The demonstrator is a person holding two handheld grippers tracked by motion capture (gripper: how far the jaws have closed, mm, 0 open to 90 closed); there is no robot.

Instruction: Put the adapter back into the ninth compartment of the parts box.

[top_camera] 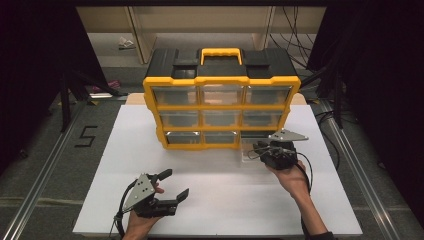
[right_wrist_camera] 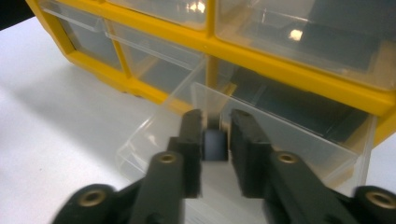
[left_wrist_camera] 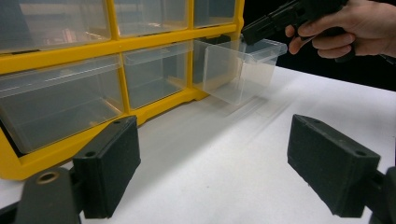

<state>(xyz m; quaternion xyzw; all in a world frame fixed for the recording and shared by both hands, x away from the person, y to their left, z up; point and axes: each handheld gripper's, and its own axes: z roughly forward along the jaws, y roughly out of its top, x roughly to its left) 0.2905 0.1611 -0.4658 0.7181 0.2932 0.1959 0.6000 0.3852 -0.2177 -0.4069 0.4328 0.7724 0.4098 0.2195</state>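
Note:
A yellow organizer [top_camera: 221,107] with clear drawers stands on the white board. Its bottom right drawer [top_camera: 248,151] is pulled out onto the board. My right gripper [top_camera: 257,148] hovers over that drawer [right_wrist_camera: 299,140], pointing into it. In the right gripper view a small dark block [right_wrist_camera: 215,145] sits between the jaws of my right gripper [right_wrist_camera: 215,116], which stand slightly apart with a thin gap beside the block. My left gripper [top_camera: 175,184] rests near the front left, open, with nothing between its pads [left_wrist_camera: 112,163]. The left gripper view shows the drawer [left_wrist_camera: 243,70] and the right gripper [left_wrist_camera: 261,28] above it.
The white board [top_camera: 215,200] has bare room between the organizer and its front edge. The other drawers [top_camera: 175,95] are pushed in. Metal rails [top_camera: 45,170] run along both sides of the board, and cables [top_camera: 295,25] lie behind the organizer.

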